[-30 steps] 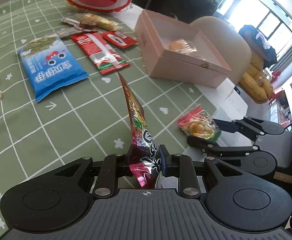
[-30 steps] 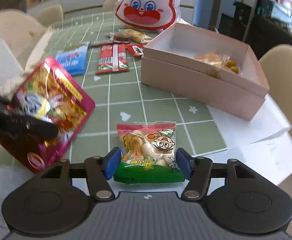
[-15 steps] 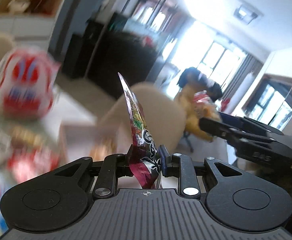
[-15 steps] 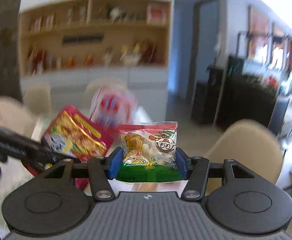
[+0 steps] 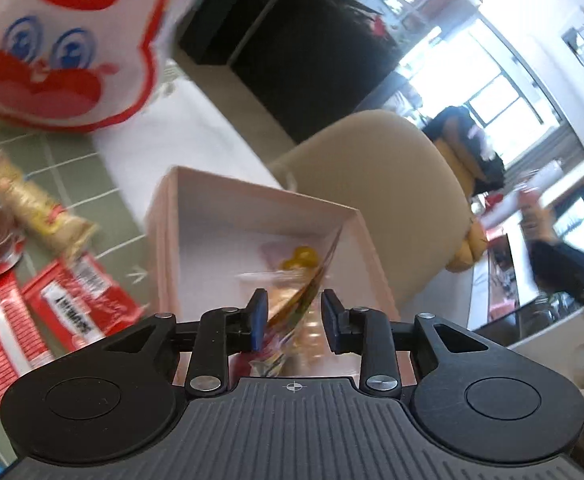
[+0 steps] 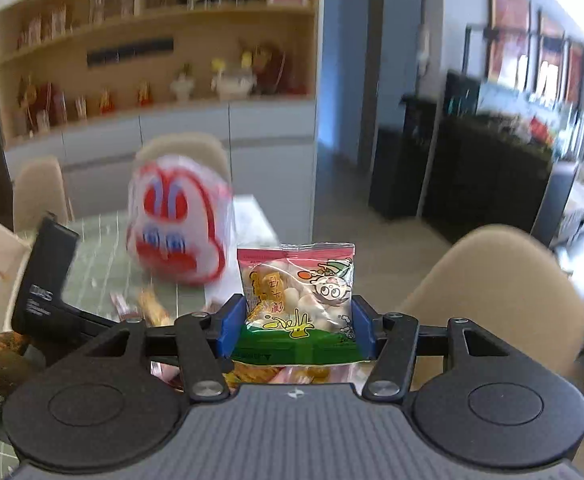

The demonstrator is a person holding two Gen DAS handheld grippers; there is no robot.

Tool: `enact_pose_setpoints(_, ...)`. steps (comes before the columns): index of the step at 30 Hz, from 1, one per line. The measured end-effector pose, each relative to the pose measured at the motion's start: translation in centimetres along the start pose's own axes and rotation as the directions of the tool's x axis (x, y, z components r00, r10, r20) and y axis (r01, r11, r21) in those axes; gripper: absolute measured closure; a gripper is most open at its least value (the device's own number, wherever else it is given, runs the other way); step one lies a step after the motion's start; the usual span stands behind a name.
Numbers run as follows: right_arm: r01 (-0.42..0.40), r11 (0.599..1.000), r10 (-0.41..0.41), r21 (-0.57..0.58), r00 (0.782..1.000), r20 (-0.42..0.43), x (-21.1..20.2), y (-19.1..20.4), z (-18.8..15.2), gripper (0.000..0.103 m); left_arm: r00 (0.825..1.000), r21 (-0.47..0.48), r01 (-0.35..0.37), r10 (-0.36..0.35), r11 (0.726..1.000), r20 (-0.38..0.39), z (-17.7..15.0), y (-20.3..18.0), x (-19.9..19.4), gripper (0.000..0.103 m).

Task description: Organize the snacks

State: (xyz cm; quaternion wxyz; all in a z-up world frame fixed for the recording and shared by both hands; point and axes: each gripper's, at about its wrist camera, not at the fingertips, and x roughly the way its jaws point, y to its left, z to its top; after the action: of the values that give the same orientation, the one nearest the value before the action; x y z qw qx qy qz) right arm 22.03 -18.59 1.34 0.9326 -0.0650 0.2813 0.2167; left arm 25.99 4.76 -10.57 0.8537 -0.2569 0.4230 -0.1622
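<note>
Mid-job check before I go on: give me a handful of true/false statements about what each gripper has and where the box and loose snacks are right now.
1. The left gripper has its jaws apart, with a foil snack packet edge-on between them over the pink box. True.
2. The pink box is empty. False: at least one wrapped snack lies inside.
3. The right gripper is shut on a clear snack bag with a green bottom. True.
4. The right gripper's bag rests on the table. False: it is held up in the air.
5. Red packets lie on the tablecloth left of the box. True.
</note>
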Motion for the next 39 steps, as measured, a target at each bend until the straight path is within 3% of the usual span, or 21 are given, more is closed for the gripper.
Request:
enact_pose_setpoints(5,-0.026,1.0,0.028,0.017,0.994,-0.107,5.7,1.5,-1.1,0.047,0.995,0.041,-0.057,0.053,0.998,0.082,-1.5,0.7,-3.7,0.07)
enact_pose_setpoints(10,-0.041,0.999,0.046,0.032,0.981,-0.187,9.8,2.6,-2.3,0.044,0.989,0.067,-0.11,0.103,0.992,0.104,-3.5,1.9,-6.9,0.07)
enact_pose_setpoints(15,-0.062,0.995,0.077,0.077,0.974,-0.215,10.9,3.0,-2.6,0.035,0.977,0.026,-0.176,0.171,0.984,0.129,-6.2,4.1,-10.3,0.07)
enact_pose_setpoints(18,-0.061,0.997,0.068,0.036,0.97,-0.235,10.8,4.2,-2.7,0.035,0.972,-0.013,-0.207,0.207,0.978,0.106,-7.6,5.3,-11.3,0.07)
enact_pose_setpoints(22,-0.16,0.986,0.164,0.038,0.942,-0.293,11.2,7.0,-3.9,0.035,0.977,-0.056,-0.191,0.195,0.98,0.085,-9.2,6.0,-11.5,0.07)
enact_pose_setpoints(24,-0.135,0.991,0.119,-0.023,0.931,-0.345,12.1,8.8,-5.1,0.036,0.98,-0.059,-0.182,0.186,0.982,0.071,-9.8,6.1,-11.5,0.07)
enact_pose_setpoints(26,-0.066,0.993,0.03,-0.097,0.94,-0.34,12.5,9.7,-6.1,0.036,0.979,-0.054,-0.19,0.193,0.98,0.062,-10.3,6.0,-11.6,0.07)
enact_pose_setpoints(29,0.039,0.985,-0.096,-0.166,0.93,-0.356,13.4,9.3,-7.5,0.037,0.975,-0.049,-0.214,0.216,0.976,0.058,-10.7,6.2,-11.8,0.07)
enact_pose_setpoints(31,0.044,0.991,-0.09,-0.127,0.921,-0.38,13.7,8.4,-8.2,0.038,0.972,-0.055,-0.224,0.227,0.973,0.058,-11.0,6.3,-11.8,0.07)
enact_pose_setpoints(33,0.049,0.995,-0.076,-0.083,0.927,-0.367,13.2,7.7,-8.1,0.038,0.968,-0.058,-0.238,0.242,0.97,0.064,-11.2,6.5,-12.2,0.07)
enact_pose_setpoints(36,0.018,0.998,-0.036,-0.065,0.956,-0.29,11.3,8.1,-6.9,0.038,0.945,-0.072,-0.303,0.309,0.95,0.105,-11.1,7.1,-13.3,0.07)
enact_pose_setpoints(39,-0.059,0.994,0.035,-0.096,0.972,-0.234,10.1,10.0,-5.1,0.038,0.897,-0.148,-0.39,0.412,0.909,0.162,-10.6,8.8,-14.7,0.07)
